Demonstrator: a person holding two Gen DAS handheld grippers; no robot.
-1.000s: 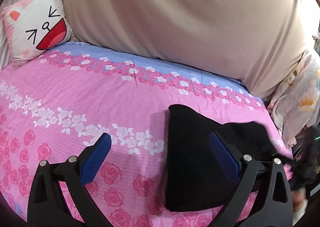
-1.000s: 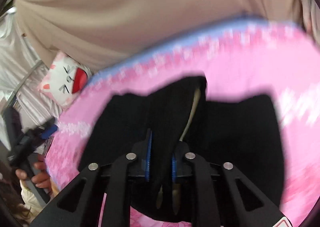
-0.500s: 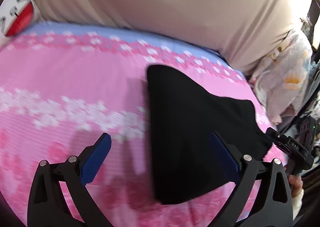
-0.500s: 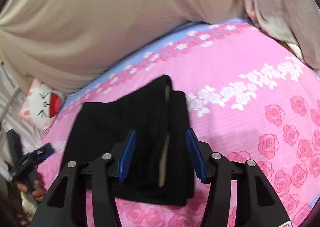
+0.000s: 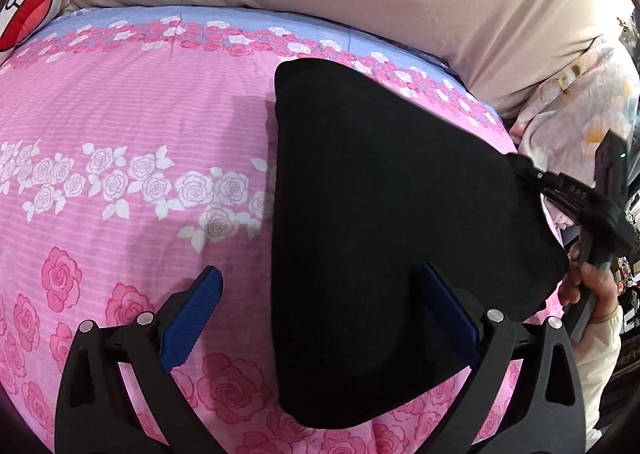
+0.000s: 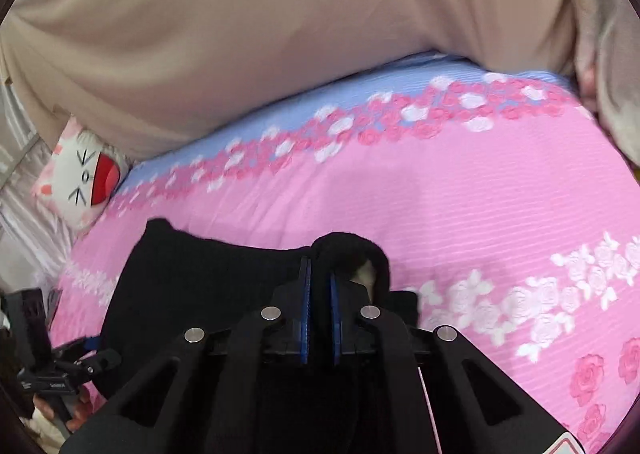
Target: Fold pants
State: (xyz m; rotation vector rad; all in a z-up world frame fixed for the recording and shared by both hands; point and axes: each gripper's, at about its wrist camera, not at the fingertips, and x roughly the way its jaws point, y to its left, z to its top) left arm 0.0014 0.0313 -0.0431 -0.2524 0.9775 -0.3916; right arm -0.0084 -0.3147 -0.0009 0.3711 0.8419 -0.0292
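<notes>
Nearest, the left hand-held gripper [image 5: 320,318] hovers with its blue pads spread wide, grasping nothing. The right hand-held gripper [image 6: 319,296] is clenched on a raised fold of the black pants [image 5: 392,222]. The pants lie folded on the pink rose-print bed [image 5: 132,126], toward its right side. Beyond, a cat-face pillow [image 6: 80,178] rests against the beige cover [image 6: 240,34].
</notes>
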